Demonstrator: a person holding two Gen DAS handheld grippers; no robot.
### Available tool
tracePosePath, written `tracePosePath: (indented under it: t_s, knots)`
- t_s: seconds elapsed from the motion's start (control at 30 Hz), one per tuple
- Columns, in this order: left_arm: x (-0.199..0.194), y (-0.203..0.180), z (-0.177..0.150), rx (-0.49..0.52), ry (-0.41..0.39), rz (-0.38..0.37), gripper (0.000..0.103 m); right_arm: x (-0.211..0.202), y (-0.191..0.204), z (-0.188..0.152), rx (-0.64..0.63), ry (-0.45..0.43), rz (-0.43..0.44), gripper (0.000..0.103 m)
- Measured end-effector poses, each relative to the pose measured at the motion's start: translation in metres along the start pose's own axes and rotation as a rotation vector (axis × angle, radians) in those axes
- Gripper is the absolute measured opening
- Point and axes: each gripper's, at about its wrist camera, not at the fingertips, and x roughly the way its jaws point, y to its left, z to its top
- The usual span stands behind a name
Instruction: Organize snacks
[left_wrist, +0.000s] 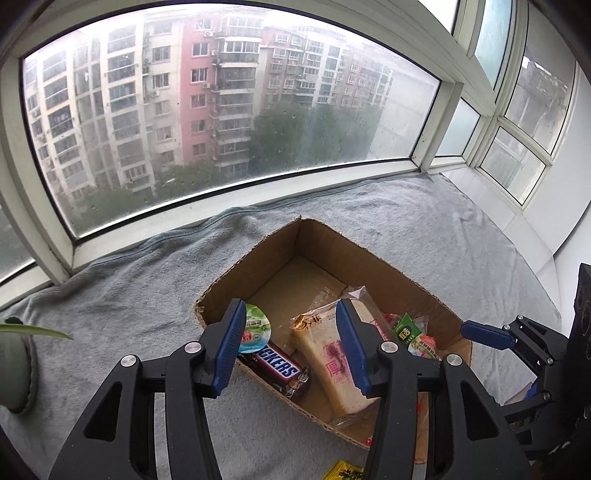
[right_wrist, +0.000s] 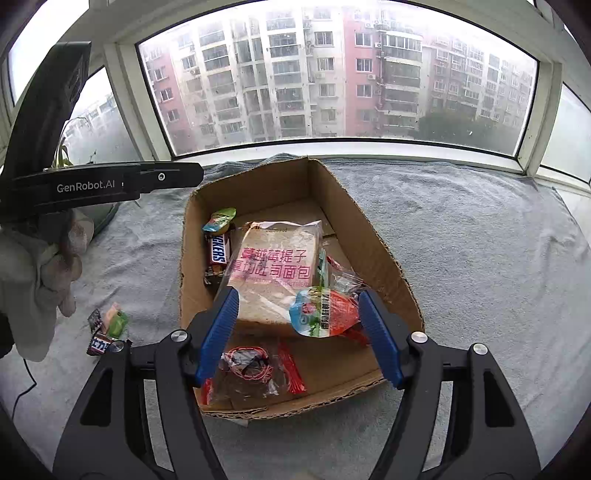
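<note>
The open cardboard box (right_wrist: 373, 236) sits on a grey terry cloth (right_wrist: 480, 258), holding crinkly packets: a clear-wrapped bread slab (right_wrist: 275, 266), a glossy Snickers bar (right_wrist: 218, 253). Both the left gripper (left_wrist: 291, 343) and right gripper (right_wrist: 299, 332) hover above with jaws apart, gripping nothing.

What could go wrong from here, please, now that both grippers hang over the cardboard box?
1. The Snickers bar lies across the cardboard box wall, so it could slide out onto the grey towel.
2. The left gripper and right gripper, both open, hover close together and could collide.
3. The small snacks outside the box, beside the gloved hand, could be overlooked.
</note>
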Motion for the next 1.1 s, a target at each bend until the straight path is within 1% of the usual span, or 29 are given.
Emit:
tracePosePath:
  t_s: [0.17, 0.37, 0.5, 0.8, 0.93, 1.1]
  knots:
    - [-0.015, 0.008, -0.001, -0.006, -0.016, 0.006, 0.049, -0.010, 0.003, -0.005, 0.031, -0.031, 0.046, 0.070]
    - [-0.039, 0.026, -0.007, -0.016, -0.039, 0.025, 0.050, -0.022, 0.011, -0.010, 0.017, -0.064, 0.045, 0.070]
    - [-0.058, 0.043, -0.014, -0.036, -0.050, 0.035, 0.050, -0.030, 0.016, -0.012, 0.016, -0.068, 0.045, 0.070]
    - [-0.105, 0.081, -0.045, -0.093, -0.074, 0.076, 0.050, -0.046, 0.035, -0.016, -0.013, -0.060, 0.048, 0.070]
    - [-0.121, 0.095, -0.062, -0.129, -0.081, 0.088, 0.050, -0.055, 0.046, -0.018, -0.032, -0.059, 0.079, 0.070]
    - [-0.133, 0.108, -0.090, -0.177, -0.064, 0.097, 0.050, -0.060, 0.065, -0.021, -0.056, -0.048, 0.134, 0.070]
